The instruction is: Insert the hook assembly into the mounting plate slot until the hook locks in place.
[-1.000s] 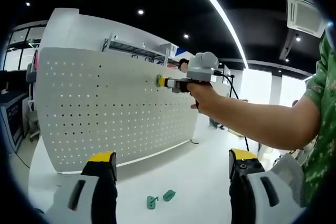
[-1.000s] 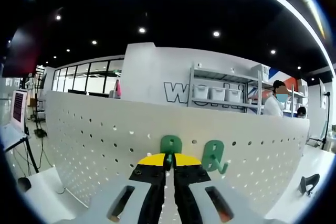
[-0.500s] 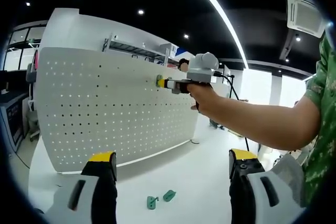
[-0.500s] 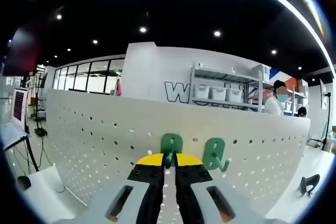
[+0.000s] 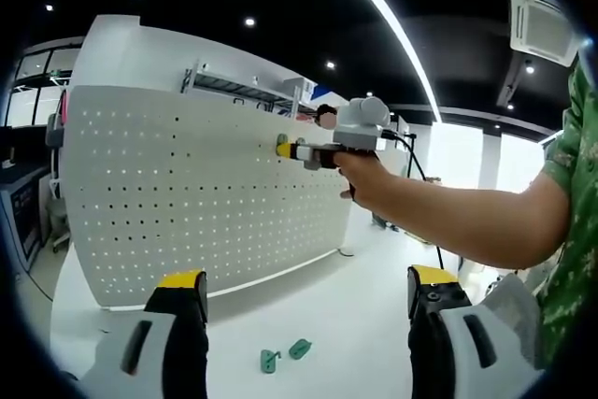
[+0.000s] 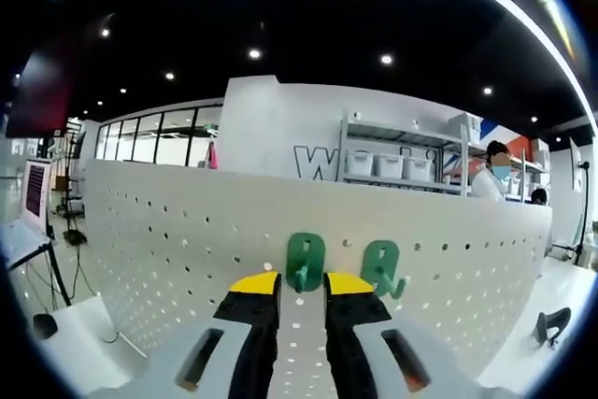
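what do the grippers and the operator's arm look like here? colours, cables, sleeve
Left gripper: two pale grey jaws with black sections and yellow tips, a dark slot in each. Right gripper: same grey, black and yellow scheme; from the left gripper view it carries a grey-white rounded housing and a black cable trailing behind. The person's short sleeve is green camouflage; the forearm is bare.

Open-plan lab: pegboard [image 5: 196, 184], storage shelving [image 6: 402, 170]

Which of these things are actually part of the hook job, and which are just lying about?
Part of the job:
- pegboard
- green hook on it, between the open jaws of the right gripper
- second hook beside it

Lying about:
- two green pieces on the table
- shelf with bins
- left gripper, open
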{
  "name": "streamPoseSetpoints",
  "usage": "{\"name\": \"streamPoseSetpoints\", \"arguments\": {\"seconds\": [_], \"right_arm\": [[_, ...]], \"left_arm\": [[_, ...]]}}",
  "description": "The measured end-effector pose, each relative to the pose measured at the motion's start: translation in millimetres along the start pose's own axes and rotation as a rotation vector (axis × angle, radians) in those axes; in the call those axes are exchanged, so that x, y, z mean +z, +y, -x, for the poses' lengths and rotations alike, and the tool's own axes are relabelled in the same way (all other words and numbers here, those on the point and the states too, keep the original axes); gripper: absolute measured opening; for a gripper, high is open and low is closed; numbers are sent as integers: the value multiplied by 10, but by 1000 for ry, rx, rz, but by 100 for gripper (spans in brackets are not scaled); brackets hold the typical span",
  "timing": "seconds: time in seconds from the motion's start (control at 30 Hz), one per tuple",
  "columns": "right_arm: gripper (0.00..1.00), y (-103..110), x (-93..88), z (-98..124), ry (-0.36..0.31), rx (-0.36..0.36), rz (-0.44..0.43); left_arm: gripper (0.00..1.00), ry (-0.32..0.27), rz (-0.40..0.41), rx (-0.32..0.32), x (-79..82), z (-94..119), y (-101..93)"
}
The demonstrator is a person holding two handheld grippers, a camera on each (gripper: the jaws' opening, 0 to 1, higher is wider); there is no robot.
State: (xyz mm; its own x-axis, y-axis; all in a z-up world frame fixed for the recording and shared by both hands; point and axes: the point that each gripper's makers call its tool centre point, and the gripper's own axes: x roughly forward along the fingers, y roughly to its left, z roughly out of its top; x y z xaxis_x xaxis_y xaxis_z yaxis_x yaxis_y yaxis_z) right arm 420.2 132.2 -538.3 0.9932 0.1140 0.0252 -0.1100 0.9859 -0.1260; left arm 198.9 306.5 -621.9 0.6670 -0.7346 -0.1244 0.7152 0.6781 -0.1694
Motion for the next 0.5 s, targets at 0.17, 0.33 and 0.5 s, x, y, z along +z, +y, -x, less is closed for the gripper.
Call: {"name": "streamPoseSetpoints", "arguments": {"seconds": [0.17, 0.33, 0.5], "right_arm": [[23, 6, 0, 33, -8, 10, -11], [27, 30, -38, 45, -1, 19, -11], [32, 59, -71, 80, 3, 29, -20]], "left_arm": [[91, -2, -1, -2, 6, 2, -17], [91, -4, 0, -2, 8, 12, -23], [91, -4, -1, -1, 6, 25, -29]]}}
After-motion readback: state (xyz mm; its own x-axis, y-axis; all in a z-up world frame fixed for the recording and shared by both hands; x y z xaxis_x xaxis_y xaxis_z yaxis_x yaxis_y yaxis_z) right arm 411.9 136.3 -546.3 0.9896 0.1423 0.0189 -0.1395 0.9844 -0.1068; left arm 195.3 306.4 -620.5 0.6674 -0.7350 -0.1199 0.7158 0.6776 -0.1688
